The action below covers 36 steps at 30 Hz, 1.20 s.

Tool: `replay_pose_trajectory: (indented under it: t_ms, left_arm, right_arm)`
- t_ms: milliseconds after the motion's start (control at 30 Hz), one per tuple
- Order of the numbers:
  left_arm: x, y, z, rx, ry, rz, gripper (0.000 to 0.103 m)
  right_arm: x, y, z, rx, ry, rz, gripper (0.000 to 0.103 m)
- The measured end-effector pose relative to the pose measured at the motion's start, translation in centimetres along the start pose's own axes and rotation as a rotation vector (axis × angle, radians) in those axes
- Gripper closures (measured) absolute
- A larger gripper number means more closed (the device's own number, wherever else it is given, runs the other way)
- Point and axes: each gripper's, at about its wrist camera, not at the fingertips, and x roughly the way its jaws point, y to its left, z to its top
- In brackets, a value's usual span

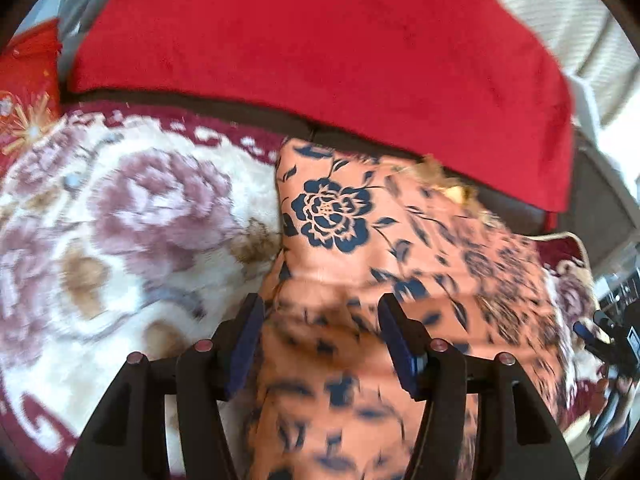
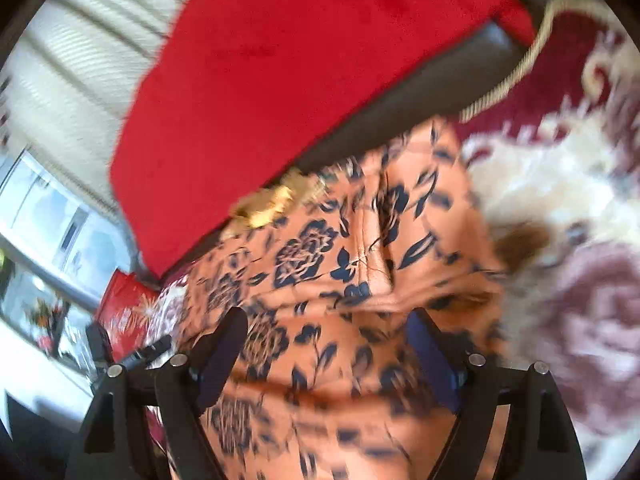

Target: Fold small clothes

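An orange garment with a dark blue flower print (image 1: pixel 360 240) lies on a plush flowered seat cover (image 1: pixel 120 220); it also shows in the right wrist view (image 2: pixel 340 260). My left gripper (image 1: pixel 320 304) is open, its jaws wide apart over the garment's near part, with cloth between and under them. My right gripper (image 2: pixel 328 320) is open too, its jaws spread over the garment. A fold ridge (image 2: pixel 400 292) runs across the cloth just ahead of the right gripper. Both views are blurred by motion.
A red cushion cover (image 1: pixel 320 40) leans on the dark sofa back (image 1: pixel 260 110) behind the garment. A gold trim piece (image 2: pixel 272 204) sits at the garment's far edge. The other gripper (image 1: pixel 612 340) shows at the right edge. A red patterned pillow (image 1: pixel 28 92) lies far left.
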Motion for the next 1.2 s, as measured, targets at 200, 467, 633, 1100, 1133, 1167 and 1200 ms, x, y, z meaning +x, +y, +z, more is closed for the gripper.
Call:
replay_pose_trajectory:
  t_ms: [200,467,633,1100,1133,1167,1200]
  left_arm:
    - [-5.3,2.3,-5.8,-0.05,-0.017,-0.034,0.025]
    - [-7.4,4.2,-14.8,-0.206,0.077,-0.058,0.025]
    - [-8.0,3.3,-17.2,-0.186,0.095,-0.037,0.025]
    - [-7.5,3.3,-18.9,-0.206,0.157,0.052,0.051]
    - [-7.4,3.4,-18.9,-0.207,0.165,0.078,0.058]
    - [-7.3,3.6,-19.0,-0.211,0.175,0.087,0.074]
    - [-7.4,3.9,-19.1,-0.223,0.185,0.071,0.088]
  right_arm:
    - [-9.2,-2.7,-4.6,-0.064,0.046,-0.015,0.018]
    - [-11.5,-8.5,-15.6,0.033,0.213,-0.021,0.044]
    - [-10.1,-9.1,-18.3,0.054,0.238,-0.009,0.048]
    - [-8.7,-8.6,-19.9,0.106,0.236,0.047,0.062]
    - [-8.5,-8.5,-19.9,0.1,0.235,0.035,0.062]
    - [-8.4,-8.3,-19.9,0.086,0.234,0.024,0.062]
    - [-8.4,-8.1,-19.8,0.08,0.231,0.02,0.062]
